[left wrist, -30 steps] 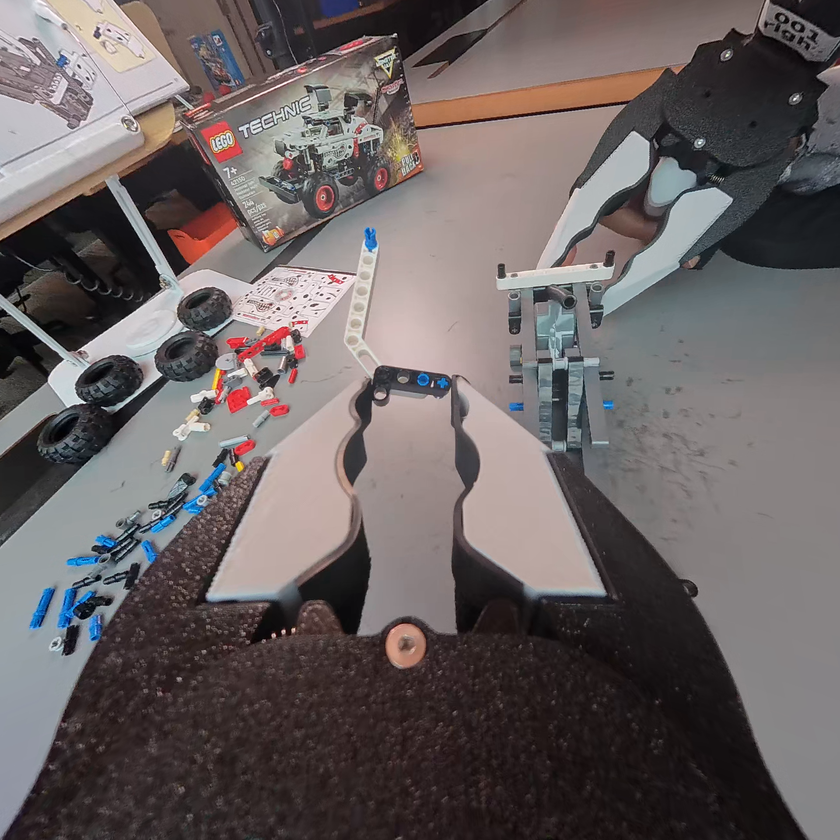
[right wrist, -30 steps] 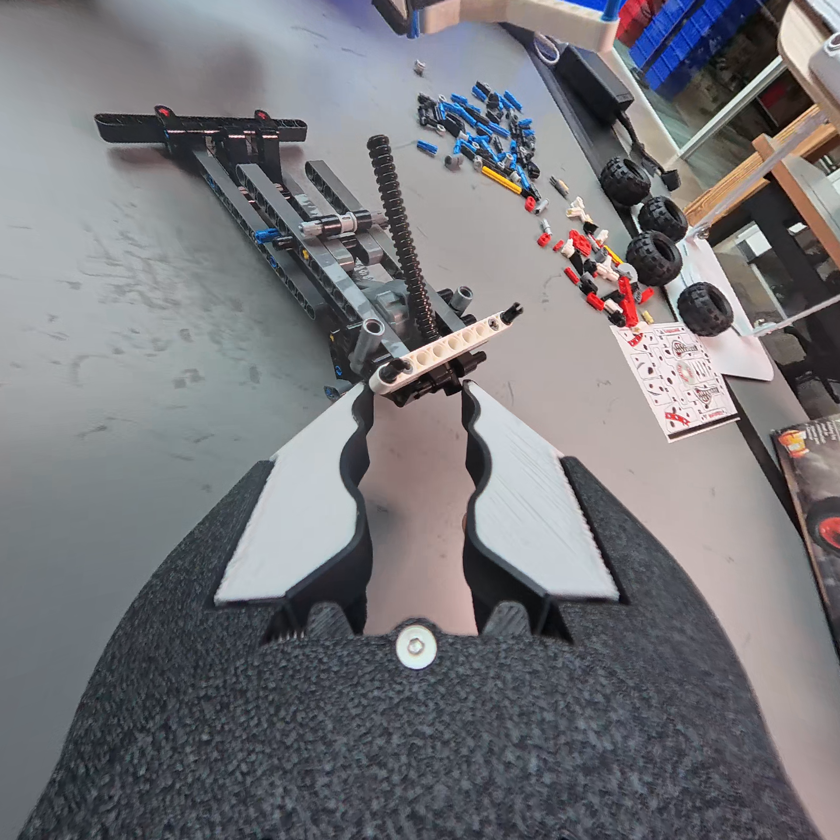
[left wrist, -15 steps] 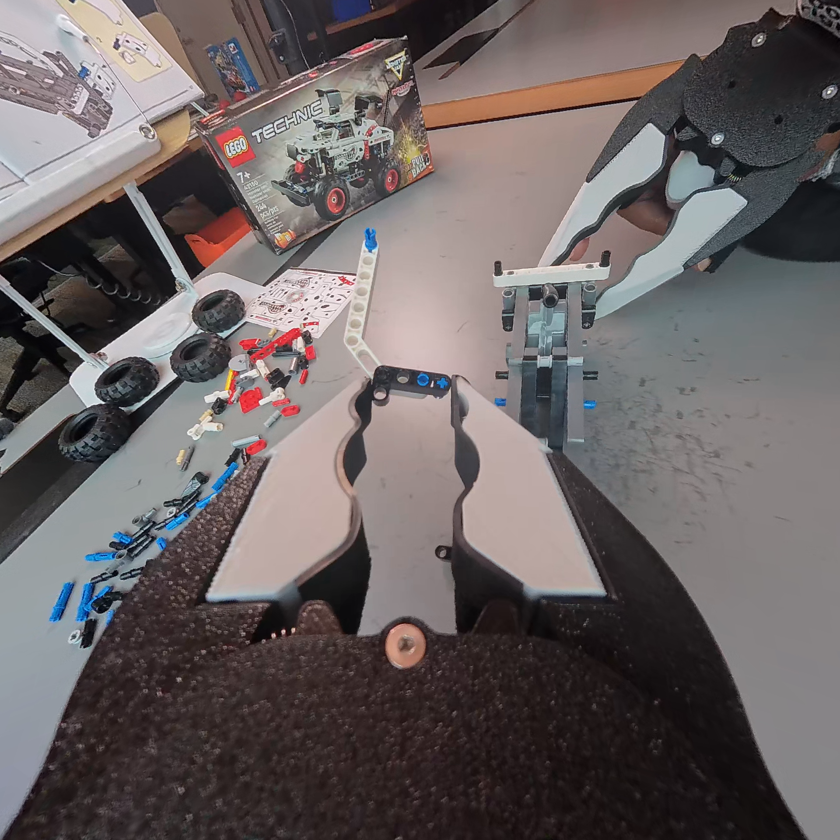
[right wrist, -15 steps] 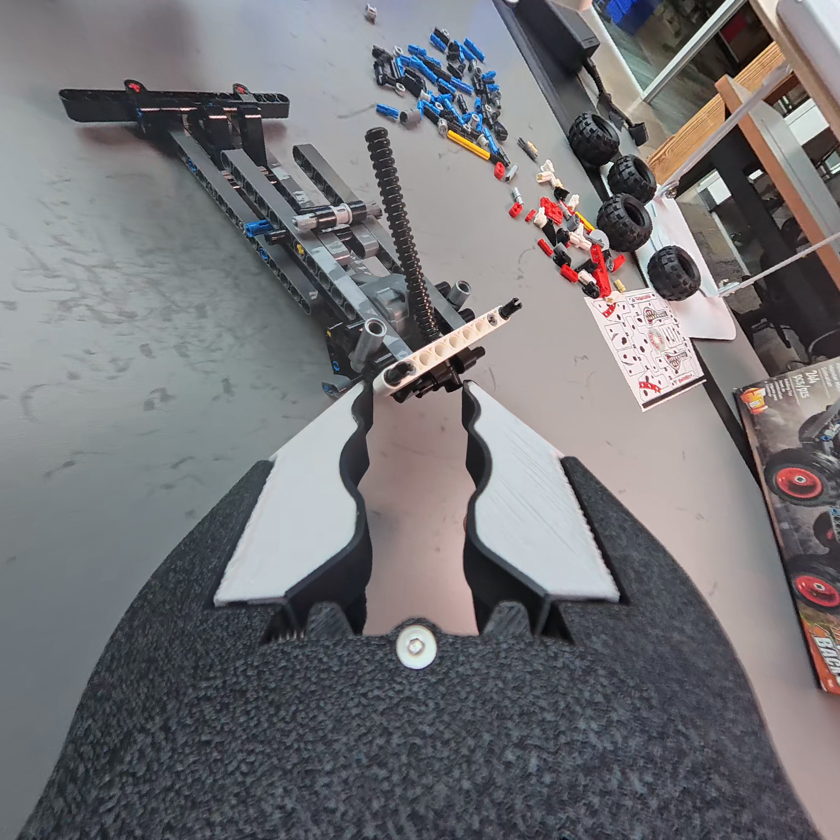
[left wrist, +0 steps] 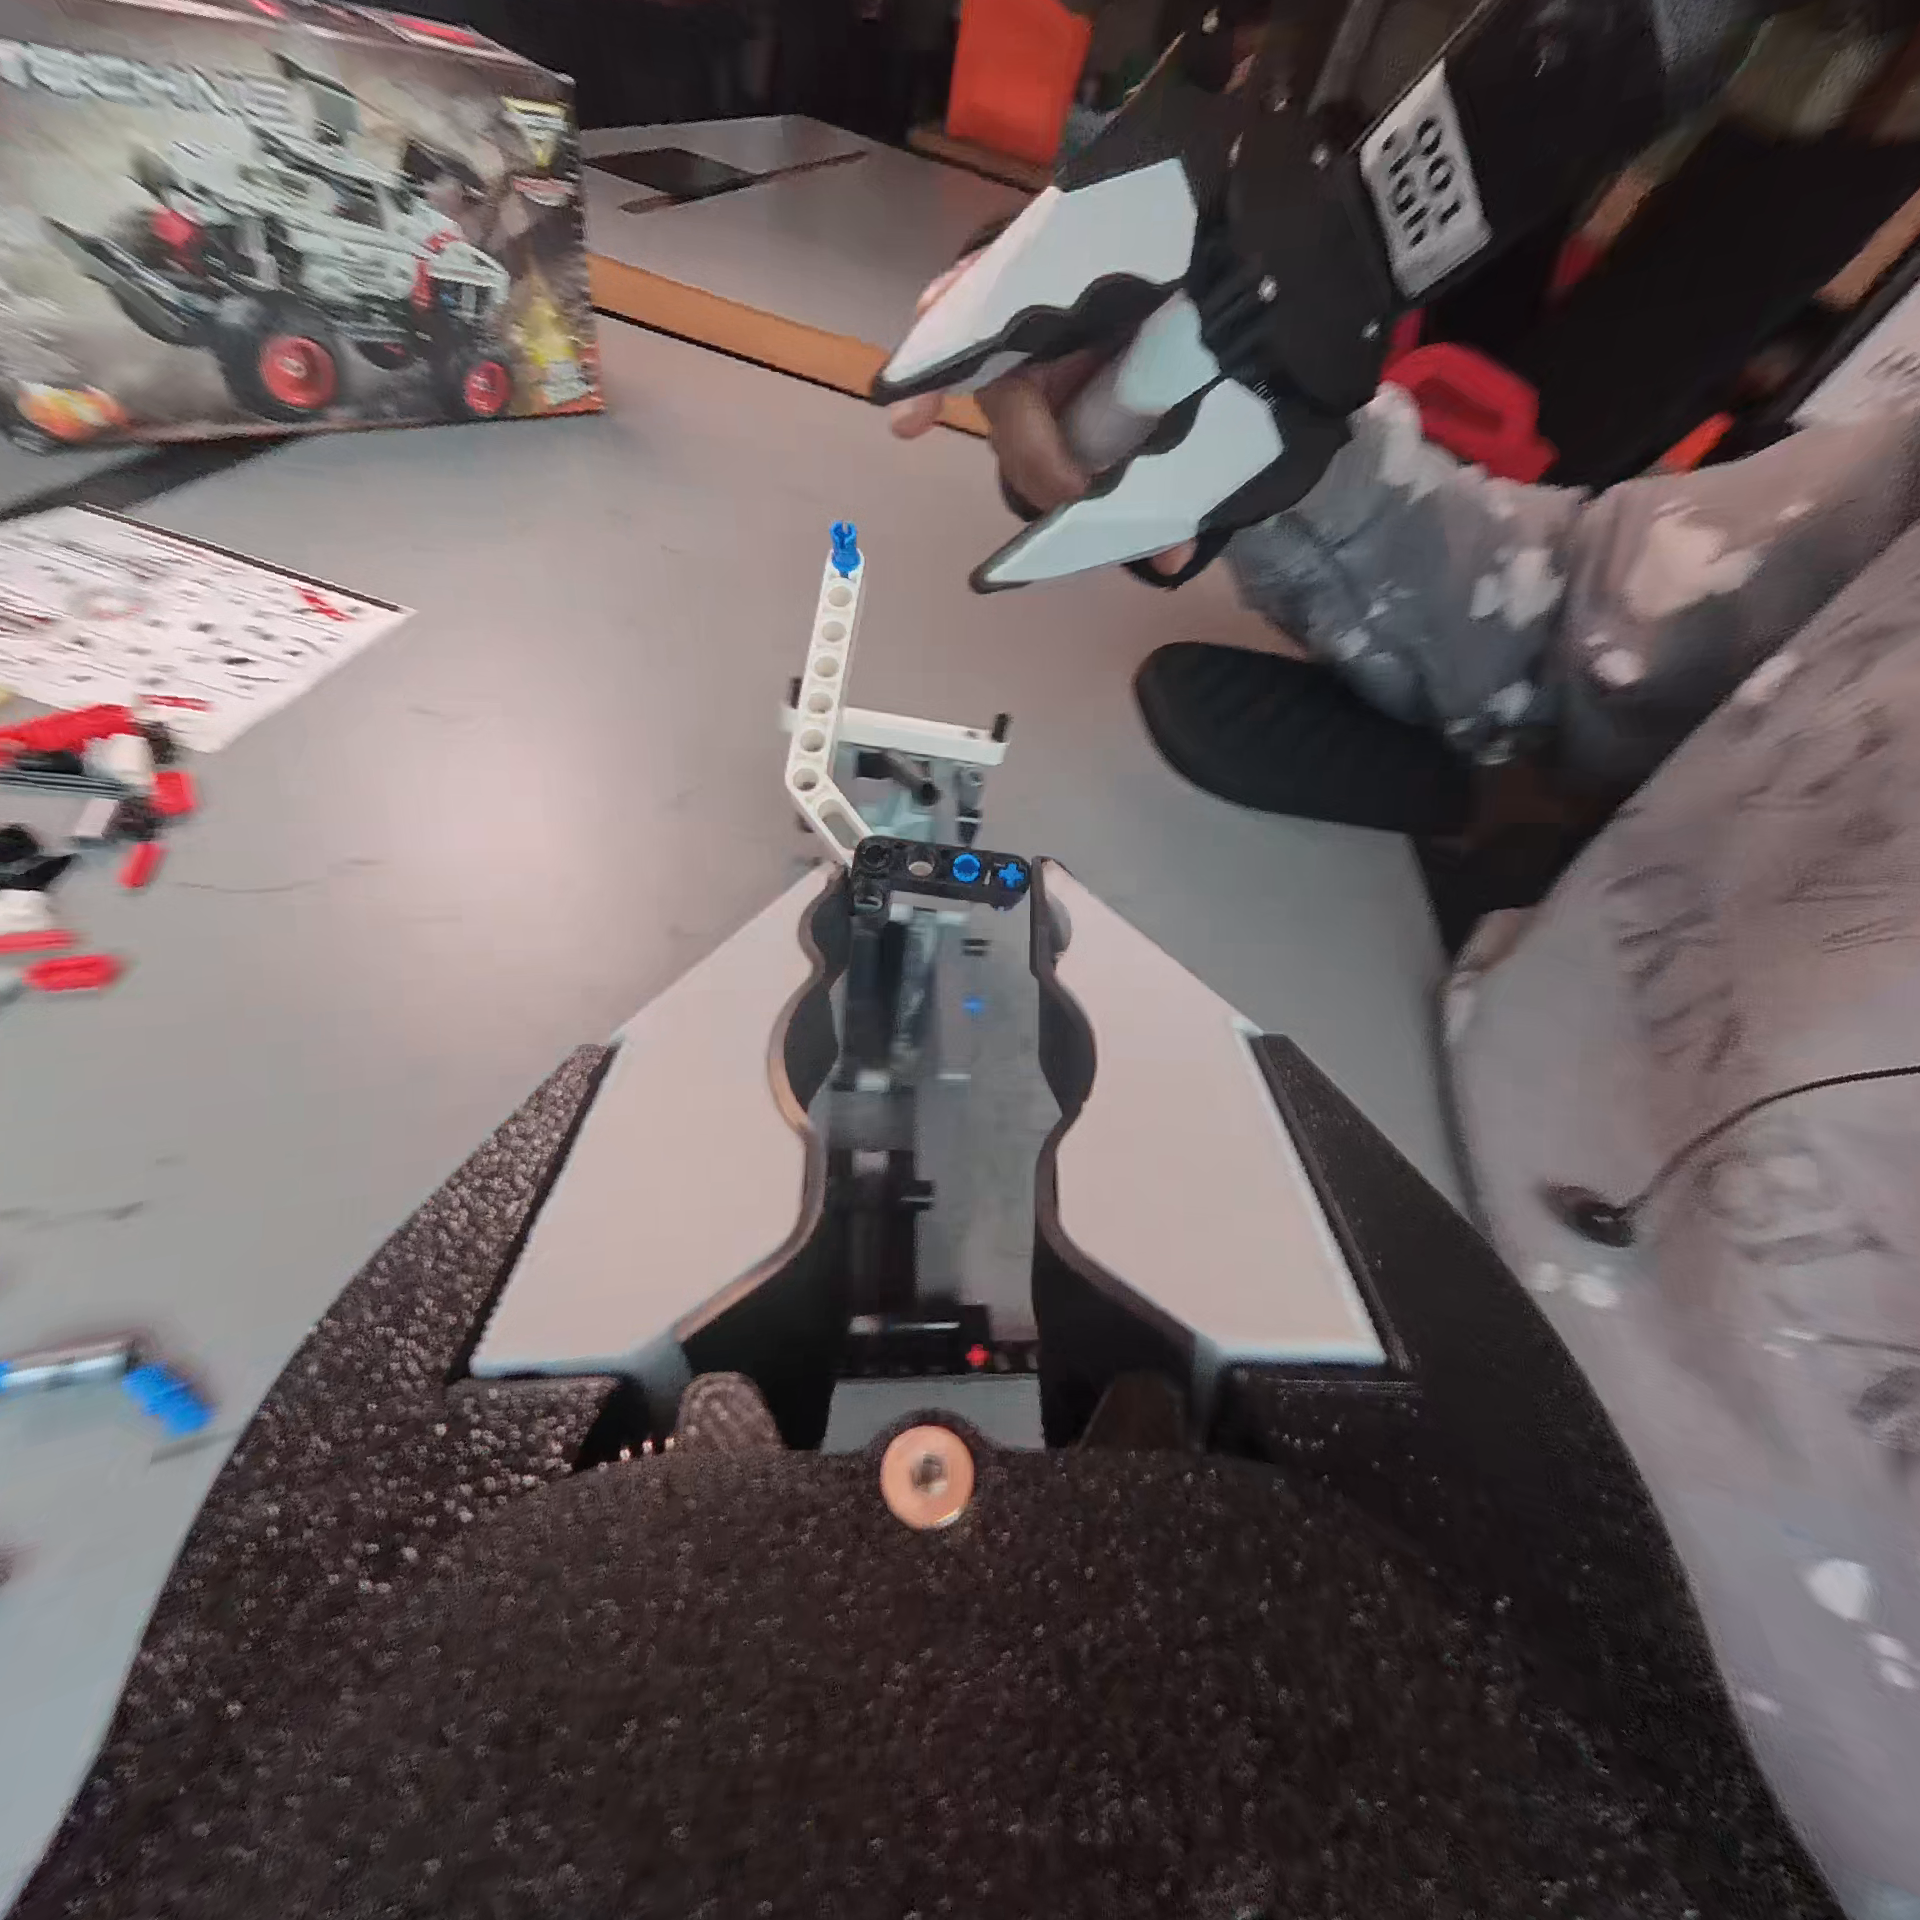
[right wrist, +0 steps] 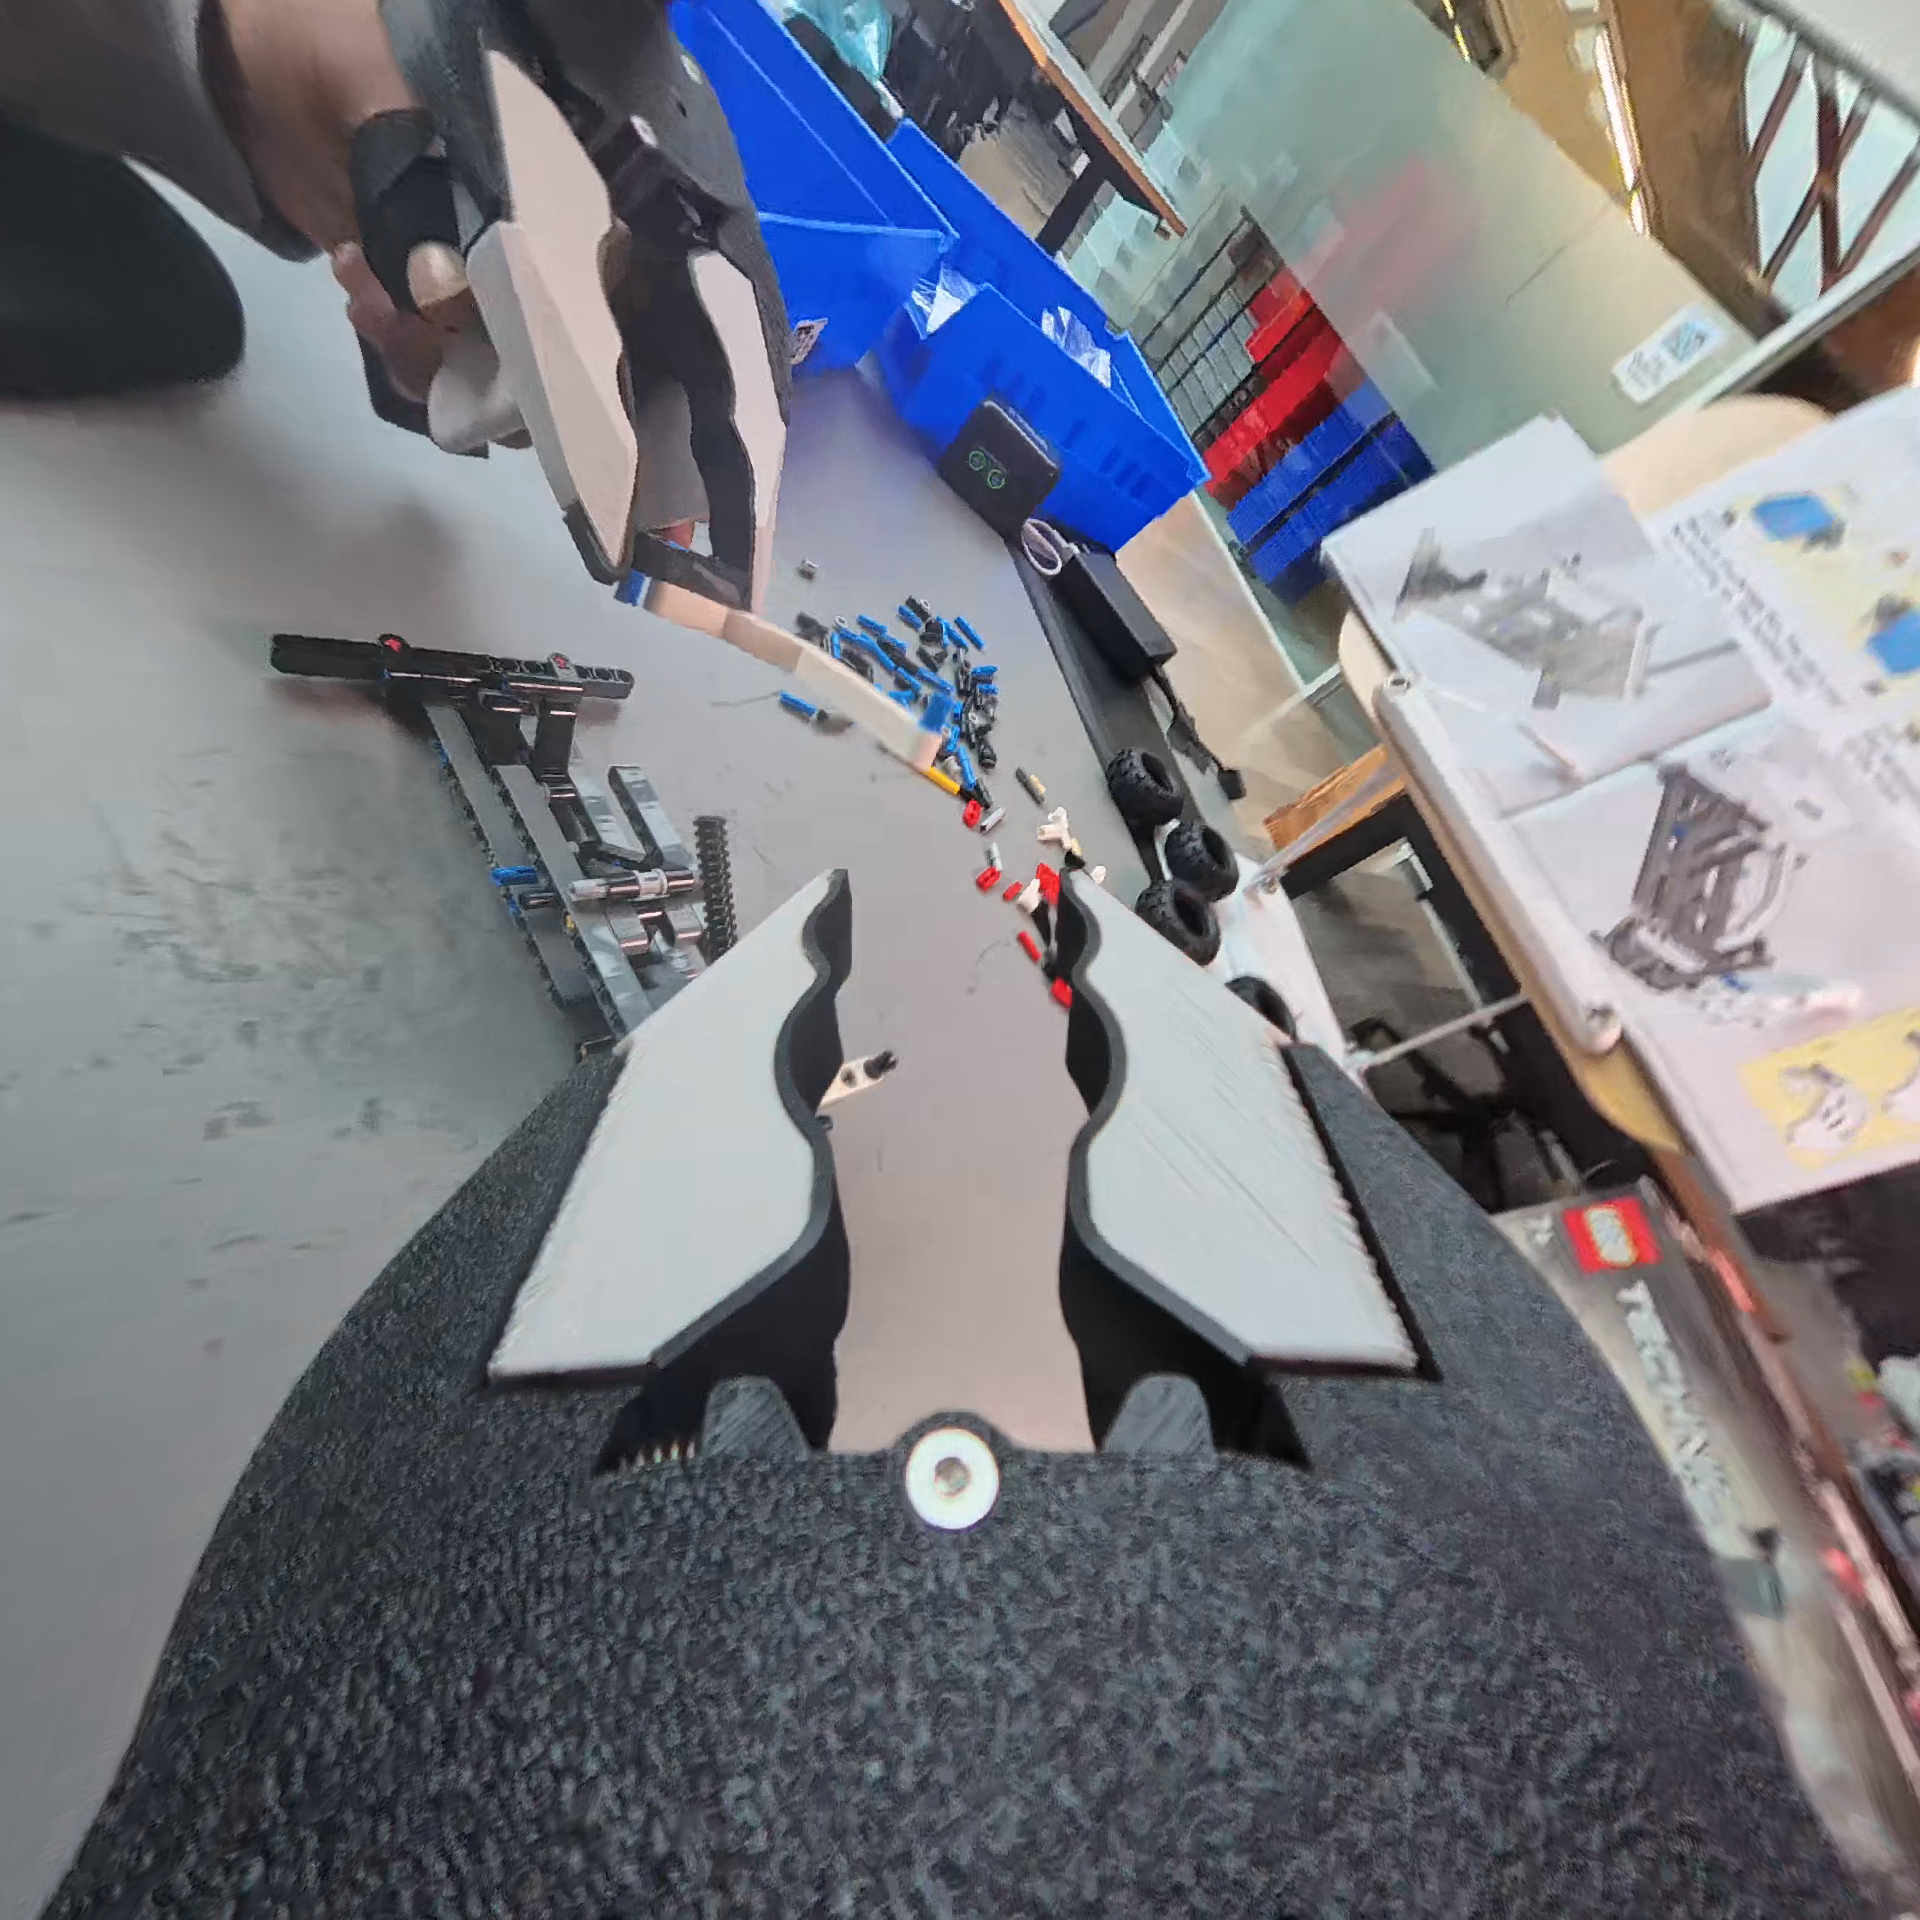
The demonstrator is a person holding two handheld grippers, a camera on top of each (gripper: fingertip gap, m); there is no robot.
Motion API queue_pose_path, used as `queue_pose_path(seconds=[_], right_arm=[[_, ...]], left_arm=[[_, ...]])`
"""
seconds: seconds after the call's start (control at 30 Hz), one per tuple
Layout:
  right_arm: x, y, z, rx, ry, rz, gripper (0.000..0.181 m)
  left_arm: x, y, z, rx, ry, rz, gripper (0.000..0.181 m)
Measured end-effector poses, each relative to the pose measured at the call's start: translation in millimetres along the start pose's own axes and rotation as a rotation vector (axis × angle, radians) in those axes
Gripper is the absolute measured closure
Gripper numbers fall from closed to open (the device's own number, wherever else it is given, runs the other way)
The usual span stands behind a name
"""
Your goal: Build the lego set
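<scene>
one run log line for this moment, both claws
left claw: shut on black beam with white angled beam | right claw: open, empty, raised off chassis

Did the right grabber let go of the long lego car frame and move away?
Yes. The right gripper now hangs open and empty, lifted up and back from the frame, which lies on the grey table. Before, its fingertips pinched the frame's white beam.

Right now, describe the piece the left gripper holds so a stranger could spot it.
Start at the long grey chassis lying on the table. Above it, the left gripper pinches a short black beam with blue pins; uniquely, a bent white beam juts from it.
</scene>
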State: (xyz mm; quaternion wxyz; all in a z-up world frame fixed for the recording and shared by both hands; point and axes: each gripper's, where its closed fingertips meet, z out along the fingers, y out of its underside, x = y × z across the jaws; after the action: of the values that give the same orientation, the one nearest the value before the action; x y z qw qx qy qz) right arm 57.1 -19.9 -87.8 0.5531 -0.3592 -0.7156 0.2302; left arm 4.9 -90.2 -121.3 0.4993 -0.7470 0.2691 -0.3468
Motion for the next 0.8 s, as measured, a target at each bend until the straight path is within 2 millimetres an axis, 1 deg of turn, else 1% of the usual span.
queue_pose_path(seconds=[0.03, 0.1, 0.13, 0.2, 0.23, 0.3, 0.33, 0.37, 0.4, 0.43, 0.47, 0.53, 0.63, 0.73, 0.8], right_arm=[[-2, -9, 5, 0.013, -0.007, -0.070, 0.141], [-13, -23, 17, 0.025, -0.036, -0.205, 0.136], [-18, -27, 22, 0.016, -0.044, -0.277, 0.135], [-26, -32, 33, -0.002, -0.025, -0.430, 0.134], [-30, -31, 38, -0.018, -0.018, -0.491, 0.136], [-37, -21, 47, -0.071, -0.035, -0.564, 0.144], [-38, -18, 51, -0.080, -0.034, -0.580, 0.151], [-40, -16, 53, -0.074, -0.033, -0.580, 0.166], [-41, -14, 54, -0.074, -0.039, -0.555, 0.167], [-41, -11, 55, -0.075, -0.041, -0.507, 0.169], [-41, -10, 55, -0.065, -0.055, -0.441, 0.174], [-39, -11, 55, -0.018, -0.082, -0.239, 0.174], [-32, -15, 53, 0.082, -0.173, 0.162, 0.174], [-20, -29, 47, 0.198, -0.255, 0.514, 0.174], [-20, -40, 41, 0.267, -0.362, 0.709, 0.174]], left_arm=[[7, -3, 1, 0.016, 0.066, -0.083, 0.147], [14, -11, 1, 0.065, 0.146, -0.217, 0.147], [15, -12, 0, 0.072, 0.174, -0.260, 0.147], [12, -9, 0, 0.057, 0.172, -0.300, 0.147], [12, -6, 0, 0.042, 0.175, -0.306, 0.147], [16, -7, -1, 0.045, 0.210, -0.334, 0.147], [15, -6, 0, 0.040, 0.210, -0.360, 0.147], [13, -3, 0, 0.030, 0.206, -0.376, 0.147], [12, -3, 0, 0.041, 0.207, -0.389, 0.147], [12, -7, -2, 0.072, 0.225, -0.402, 0.147], [13, -15, -7, 0.115, 0.253, -0.409, 0.152], [12, -27, -15, 0.184, 0.266, -0.395, 0.144], [5, -28, -19, 0.205, 0.196, -0.310, 0.141], [0, -27, -18, 0.210, 0.156, -0.269, 0.144], [-3, -24, -15, 0.200, 0.121, -0.240, 0.144]])
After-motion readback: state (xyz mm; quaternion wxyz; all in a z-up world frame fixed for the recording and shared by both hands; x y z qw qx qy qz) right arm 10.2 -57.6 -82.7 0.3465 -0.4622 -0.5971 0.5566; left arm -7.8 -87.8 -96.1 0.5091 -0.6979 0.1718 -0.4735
